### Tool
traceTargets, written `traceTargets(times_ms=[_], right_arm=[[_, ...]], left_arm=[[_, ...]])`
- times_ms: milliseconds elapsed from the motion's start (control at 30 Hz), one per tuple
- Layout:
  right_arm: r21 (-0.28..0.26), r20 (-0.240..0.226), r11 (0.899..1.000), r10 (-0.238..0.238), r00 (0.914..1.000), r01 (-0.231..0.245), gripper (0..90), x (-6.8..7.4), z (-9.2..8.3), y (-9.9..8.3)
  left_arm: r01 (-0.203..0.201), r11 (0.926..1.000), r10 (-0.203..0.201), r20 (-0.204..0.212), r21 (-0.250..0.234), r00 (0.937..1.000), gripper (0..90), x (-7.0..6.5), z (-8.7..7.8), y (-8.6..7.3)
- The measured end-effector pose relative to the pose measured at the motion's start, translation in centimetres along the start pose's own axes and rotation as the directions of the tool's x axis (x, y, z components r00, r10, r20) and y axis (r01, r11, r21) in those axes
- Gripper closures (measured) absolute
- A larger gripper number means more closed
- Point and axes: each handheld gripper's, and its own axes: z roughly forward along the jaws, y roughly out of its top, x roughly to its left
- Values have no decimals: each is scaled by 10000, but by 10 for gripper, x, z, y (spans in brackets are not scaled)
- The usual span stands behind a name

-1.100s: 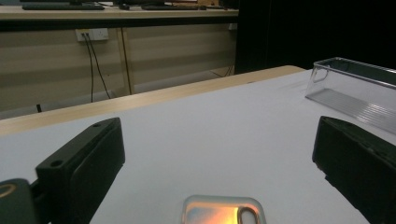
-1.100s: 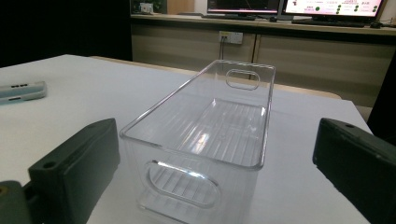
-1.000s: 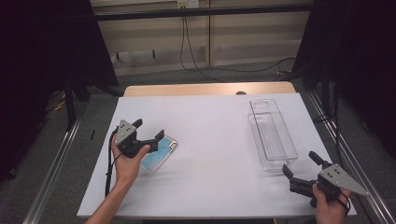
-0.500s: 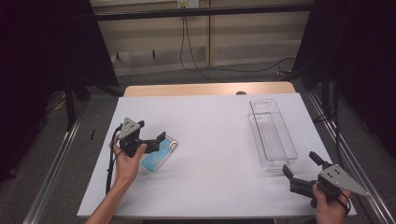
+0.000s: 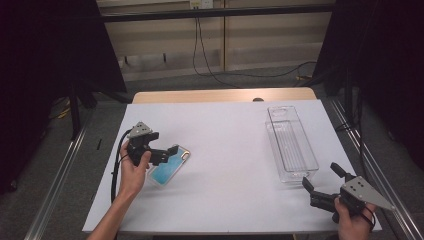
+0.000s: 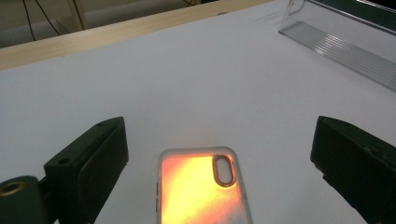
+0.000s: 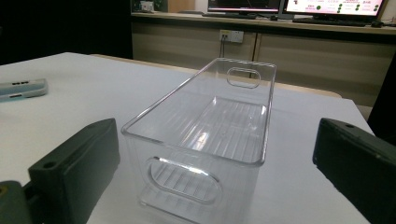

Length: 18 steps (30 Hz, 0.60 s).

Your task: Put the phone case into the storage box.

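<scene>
"Where's the phone case (image 5: pixel 170 165) sitting?"

"On the left half of the white desk (image 5: pixel 230 150), lying flat and slanted. The left claw (image 5: pixel 167 153) hangs right over its near-left part. From the claw's own camera, the case (image 6: pixel 201 189) lies between the two jaws, camera hole at the far end, with clear gaps on both sides."

"So it isn't gripped?"

"No. The jaws have just been closing a little, yet the left claw is released: both pads stand off the case, nothing pinched."

"And further right?"

"A clear plastic bin (image 5: pixel 291 143) lies lengthwise on the right half, well apart from the case. At the near right corner the right claw (image 5: pixel 322 184) rests low, spread wide and grasping nothing, pointing at the bin's near end. Its view shows the bin (image 7: pixel 205 140) just ahead of the jaws, not between them."
</scene>
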Motion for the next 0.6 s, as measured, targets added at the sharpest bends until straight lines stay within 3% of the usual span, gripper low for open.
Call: traceTargets(times_ms=[133,200,333,433,600], right_arm=[[-4,-2,10000,0,10000,0,3,0,0,0],[-7,-7,10000,1,10000,-1,3,0,0,0],[6,-10,10000,2,10000,-2,3,0,0,0],[6,-29,10000,-11,10000,11,3,0,0,0],[63,-58,10000,9,10000,-9,2,0,0,-1]], left_arm=[[-53,9978,53,-6,666,10000,43,0,1,2],[-408,9907,448,-282,1300,9986,58,-2,3,2],[-285,9863,293,-24,1623,9996,69,-1,5,1],[-216,9710,191,128,2383,9997,70,-2,9,1],[-255,9568,277,-34,2896,9996,65,-2,13,-1]])
